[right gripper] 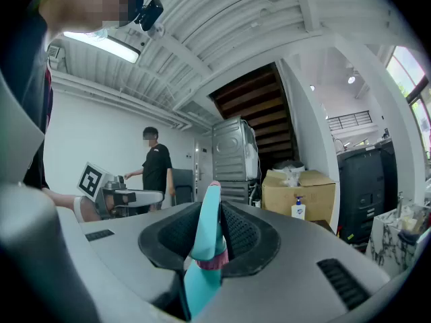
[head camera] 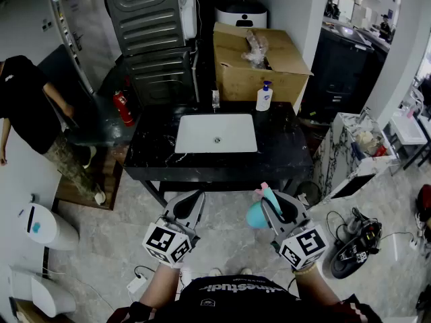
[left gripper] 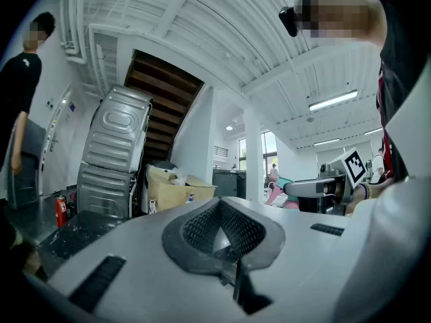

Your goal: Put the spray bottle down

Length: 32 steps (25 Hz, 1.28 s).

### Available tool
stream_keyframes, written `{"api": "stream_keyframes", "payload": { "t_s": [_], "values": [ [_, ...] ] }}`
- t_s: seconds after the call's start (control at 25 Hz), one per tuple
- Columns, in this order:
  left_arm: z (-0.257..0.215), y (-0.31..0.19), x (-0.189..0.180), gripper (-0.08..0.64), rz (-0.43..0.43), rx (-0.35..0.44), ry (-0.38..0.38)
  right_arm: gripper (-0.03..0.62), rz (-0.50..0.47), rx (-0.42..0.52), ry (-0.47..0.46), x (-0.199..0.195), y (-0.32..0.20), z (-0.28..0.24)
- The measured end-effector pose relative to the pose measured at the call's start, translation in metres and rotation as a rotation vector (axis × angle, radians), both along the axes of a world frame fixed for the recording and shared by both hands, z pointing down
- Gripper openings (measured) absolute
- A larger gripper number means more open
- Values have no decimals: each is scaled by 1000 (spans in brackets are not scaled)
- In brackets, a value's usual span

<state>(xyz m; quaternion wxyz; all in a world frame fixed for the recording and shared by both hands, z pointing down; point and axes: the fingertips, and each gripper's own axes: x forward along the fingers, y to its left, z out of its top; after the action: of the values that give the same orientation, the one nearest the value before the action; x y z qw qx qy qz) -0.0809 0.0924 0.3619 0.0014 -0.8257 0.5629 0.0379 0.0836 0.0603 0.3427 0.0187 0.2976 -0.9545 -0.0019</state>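
1. The spray bottle [head camera: 256, 214] is partly hidden in the head view. Only its rounded teal body and pink tip show beside the right gripper [head camera: 273, 204]. In the right gripper view the bottle [right gripper: 205, 247] runs down below the pads and is cut off.
2. The right gripper [right gripper: 209, 231] pinches the teal bottle at its neck, by a pink ring. The bottle is held in the air over the tiled floor, short of the black counter [head camera: 283, 150] and not touching it.
3. The left gripper [head camera: 187, 208] has its jaws pressed together with nothing between them [left gripper: 219, 231].
4. An open cardboard box [head camera: 259, 69] stands behind the counter, with crumpled clear wrapping [head camera: 256, 48] inside.
5. A white basin [head camera: 216, 133] is set into the counter. A white pump bottle [head camera: 264, 97] with a blue top stands at its back right corner.
6. The pump bottle's label is too small to read. White print on the wearer's dark shirt [head camera: 232, 295] is cut off at the bottom edge and cannot be read whole.
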Motion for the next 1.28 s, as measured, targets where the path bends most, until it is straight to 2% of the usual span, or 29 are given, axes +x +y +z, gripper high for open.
{"api": "stream_keyframes", "payload": {
  "t_s": [0.36, 0.6, 0.96, 1.28],
  "values": [
    [1, -3, -10, 14, 10, 1, 7, 119, 3, -5, 10, -10, -3, 4],
    [1, 0, -20, 14, 12, 6, 10, 118, -5, -53, -41, -17, -2, 3],
    [2, 1, -46, 14, 19, 6, 19, 118, 6, 1, 13, -39, 5, 3],
    [14, 12, -64, 14, 47, -1, 29, 118, 39, 1, 38, -53, 21, 13]
  ]
}}
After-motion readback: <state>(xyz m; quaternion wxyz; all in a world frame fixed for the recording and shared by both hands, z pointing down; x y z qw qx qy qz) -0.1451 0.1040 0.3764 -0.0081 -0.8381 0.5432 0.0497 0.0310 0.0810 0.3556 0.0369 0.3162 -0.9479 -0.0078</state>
